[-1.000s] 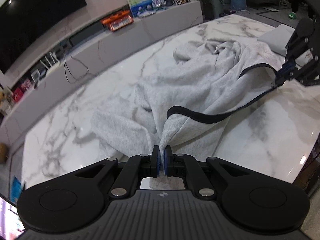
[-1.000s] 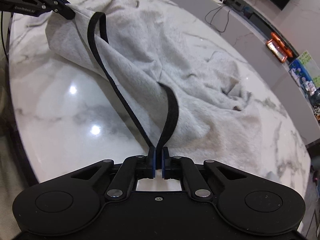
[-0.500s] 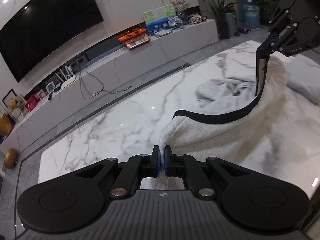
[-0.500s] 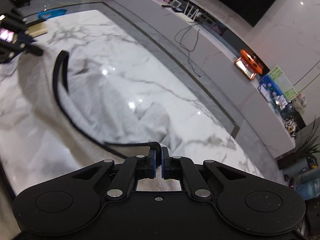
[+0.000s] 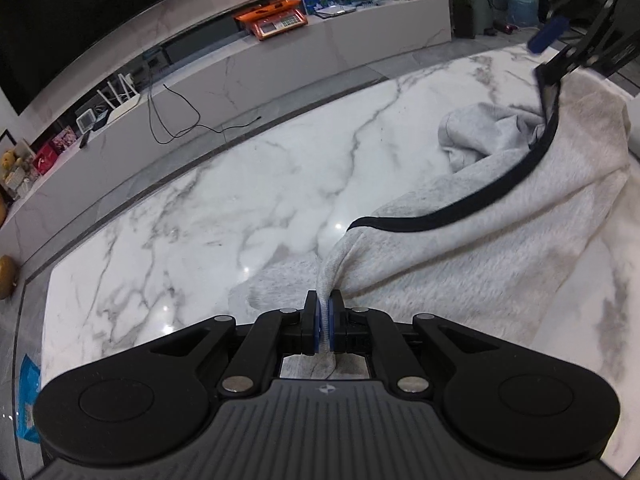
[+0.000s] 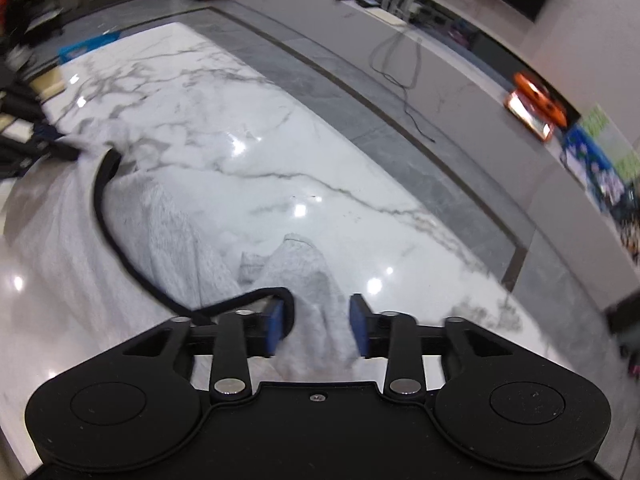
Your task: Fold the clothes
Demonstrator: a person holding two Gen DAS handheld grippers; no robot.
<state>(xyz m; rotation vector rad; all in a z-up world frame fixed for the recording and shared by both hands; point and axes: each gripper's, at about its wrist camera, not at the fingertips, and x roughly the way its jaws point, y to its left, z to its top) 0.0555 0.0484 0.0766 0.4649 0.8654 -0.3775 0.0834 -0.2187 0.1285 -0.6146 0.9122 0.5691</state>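
Left view — we pinched the grey garment (image 5: 480,240) over the marble table (image 5: 240,208).
Our left gripper (image 5: 325,320) clamped its edge. Right view — our right gripper (image 6: 316,328) stood spread, cloth lying loose between its pads, black trim (image 6: 104,216) trailing left.
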